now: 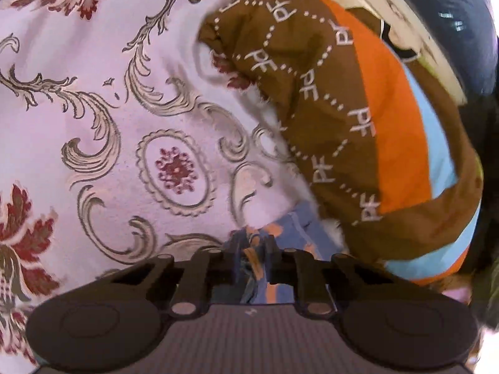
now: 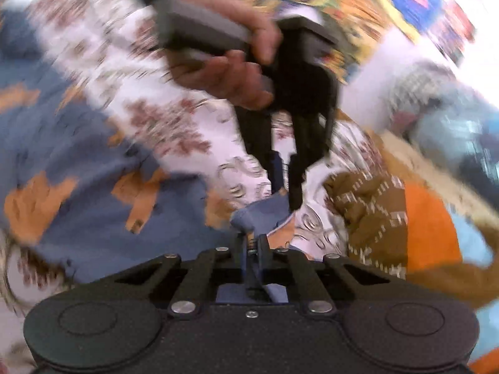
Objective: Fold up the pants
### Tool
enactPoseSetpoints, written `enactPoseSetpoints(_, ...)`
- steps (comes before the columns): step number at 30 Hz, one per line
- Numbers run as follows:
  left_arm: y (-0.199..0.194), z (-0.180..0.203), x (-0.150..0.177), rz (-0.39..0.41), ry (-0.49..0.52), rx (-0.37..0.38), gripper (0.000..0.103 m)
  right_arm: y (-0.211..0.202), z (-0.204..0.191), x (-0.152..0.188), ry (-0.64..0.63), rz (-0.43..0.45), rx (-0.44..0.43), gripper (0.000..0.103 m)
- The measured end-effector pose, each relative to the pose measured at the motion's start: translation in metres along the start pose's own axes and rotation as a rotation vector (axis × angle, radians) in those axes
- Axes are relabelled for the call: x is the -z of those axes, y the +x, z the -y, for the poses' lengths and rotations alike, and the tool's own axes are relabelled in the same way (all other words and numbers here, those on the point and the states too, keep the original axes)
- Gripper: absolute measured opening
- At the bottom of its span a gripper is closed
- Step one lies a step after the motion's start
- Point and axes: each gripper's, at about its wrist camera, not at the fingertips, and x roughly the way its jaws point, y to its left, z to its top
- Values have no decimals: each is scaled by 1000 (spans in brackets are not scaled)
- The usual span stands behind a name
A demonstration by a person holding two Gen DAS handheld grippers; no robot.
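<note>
The pants (image 2: pixel 81 168) are blue with orange patches and lie spread on a white floral bedspread (image 1: pixel 93 109). In the right wrist view my right gripper (image 2: pixel 253 243) is shut on a bunched edge of the pants. My left gripper (image 2: pixel 285 184) shows there from outside, held in a hand, pinching the same cloth a little farther on. In the left wrist view my left gripper (image 1: pixel 254 249) is shut on a fold of the pants (image 1: pixel 293 227).
A brown, orange and light-blue garment (image 1: pixel 358 124) printed with "PF" lies bunched at the right, also in the right wrist view (image 2: pixel 389 215). A wooden bed edge (image 1: pixel 421 37) runs behind it. The right wrist view is motion-blurred.
</note>
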Motion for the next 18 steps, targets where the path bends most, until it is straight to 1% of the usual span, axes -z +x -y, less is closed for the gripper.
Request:
enactPoseSetpoints(4, -3, 31, -9, 22, -12, -51, 16, -13, 39, -5, 289, 15, 17, 6)
enactPoseSetpoints(6, 2, 46, -14, 28, -13, -54, 16, -18, 60, -1, 424, 20, 36, 6)
enactPoseSetpoints(8, 11, 62, -18, 24, -3, -93, 16, -21, 79, 5, 551, 10, 51, 6)
enactPoseSetpoints(10, 25, 75, -21, 7, 3, -152, 16, -21, 95, 15, 669, -19, 56, 6)
enactPoseSetpoints(12, 39, 82, -23, -8, -5, -179, 16, -18, 111, 28, 794, -69, 63, 6)
enactPoseSetpoints(15, 60, 87, -22, -24, -10, -210, 16, -10, 126, 46, 922, -143, 74, 6)
enactPoseSetpoints(18, 76, 89, -20, -13, -16, -228, 16, -1, 135, 58, 987, -201, 96, 6)
